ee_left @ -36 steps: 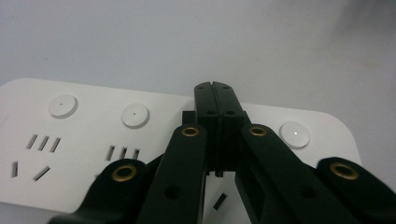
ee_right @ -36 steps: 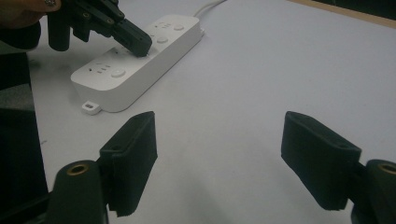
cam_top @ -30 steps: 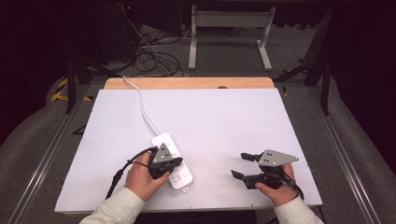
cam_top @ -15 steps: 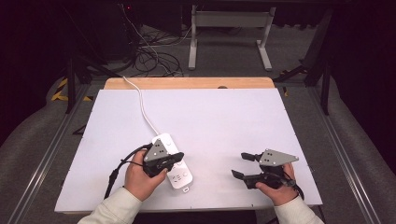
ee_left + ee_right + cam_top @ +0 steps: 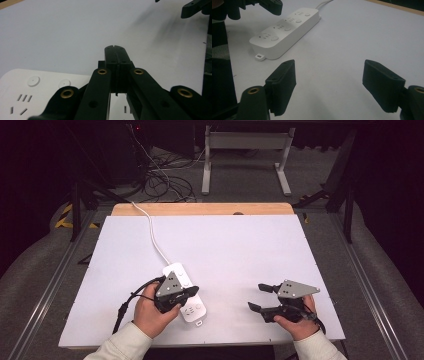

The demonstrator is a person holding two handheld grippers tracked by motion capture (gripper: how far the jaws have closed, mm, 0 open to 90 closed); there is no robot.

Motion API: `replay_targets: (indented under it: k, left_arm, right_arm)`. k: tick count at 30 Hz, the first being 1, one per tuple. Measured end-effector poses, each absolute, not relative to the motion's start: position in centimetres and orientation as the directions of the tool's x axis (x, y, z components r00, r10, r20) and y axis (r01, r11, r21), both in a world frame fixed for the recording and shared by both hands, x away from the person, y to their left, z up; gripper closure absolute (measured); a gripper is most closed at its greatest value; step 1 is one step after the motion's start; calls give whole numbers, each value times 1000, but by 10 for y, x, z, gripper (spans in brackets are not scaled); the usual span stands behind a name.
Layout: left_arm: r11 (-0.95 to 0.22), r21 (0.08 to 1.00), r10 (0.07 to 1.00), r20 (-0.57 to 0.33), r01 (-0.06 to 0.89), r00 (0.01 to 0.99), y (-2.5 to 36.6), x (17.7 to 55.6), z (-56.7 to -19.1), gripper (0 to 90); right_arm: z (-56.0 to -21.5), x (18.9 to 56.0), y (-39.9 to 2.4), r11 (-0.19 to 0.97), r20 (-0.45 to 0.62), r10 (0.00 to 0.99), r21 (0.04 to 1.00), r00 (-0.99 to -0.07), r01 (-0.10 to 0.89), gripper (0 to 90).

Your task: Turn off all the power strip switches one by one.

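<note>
High view looks down, gripper views skim low, sharing power strip (image 5: 186,292)

A white power strip (image 5: 186,296) lies flat on the white bench (image 5: 240,250), near its front edge and left of centre, with its sockets and round buttons facing up. Its white cord (image 5: 150,232) runs from the far end toward the bench's back edge. A small tab, possibly a hanging loop, juts from the near end.

A white-topped table (image 5: 240,255) is seen, with a strip of bare wood left uncovered along its far edge. A white power strip (image 5: 186,292) is laid flat near its left front, its white cord (image 5: 151,236) trailed toward the far edge.
</note>
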State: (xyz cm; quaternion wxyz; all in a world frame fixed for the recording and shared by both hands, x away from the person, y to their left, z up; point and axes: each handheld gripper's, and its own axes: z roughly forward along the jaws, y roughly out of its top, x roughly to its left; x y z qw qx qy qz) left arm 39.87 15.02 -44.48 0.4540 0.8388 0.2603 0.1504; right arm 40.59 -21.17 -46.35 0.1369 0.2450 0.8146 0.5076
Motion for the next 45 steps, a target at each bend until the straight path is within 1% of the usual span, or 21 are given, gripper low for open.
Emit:
replay_targets:
  k: [3,5,9,16,20,31,38,45]
  left_arm:
    - [-458,847,526,13,270,850,147,392,-441,900]
    - [-466,845,512,16,262,859,148,390,-440,900]
    - [-455,840,499,-36,297,866,149,388,-444,900]
    - [-480,814,488,-62,327,871,146,387,-458,900]
    - [-497,802,488,-55,330,871,144,389,-465,900]
    - [-517,785,502,-44,340,864,144,391,-469,900]
    - [-540,774,502,-20,332,865,142,392,-471,900]
    - [-563,752,516,-4,342,857,139,392,-470,900]
  right_arm:
    - [-463,406,-212,362,27,539,895,-842,260,272]
    - [-463,406,-212,363,27,538,895,-842,260,271]
    - [-463,406,-212,362,28,536,896,-843,259,271]
    - [-463,405,-212,360,30,535,896,-844,260,269]
    - [-463,405,-212,361,29,535,895,-844,260,267]
    - [-463,405,-212,360,30,534,896,-845,260,267]
    - [-463,405,-212,361,30,534,896,-845,259,268]
    - [-463,405,-212,365,26,533,895,-846,258,267]
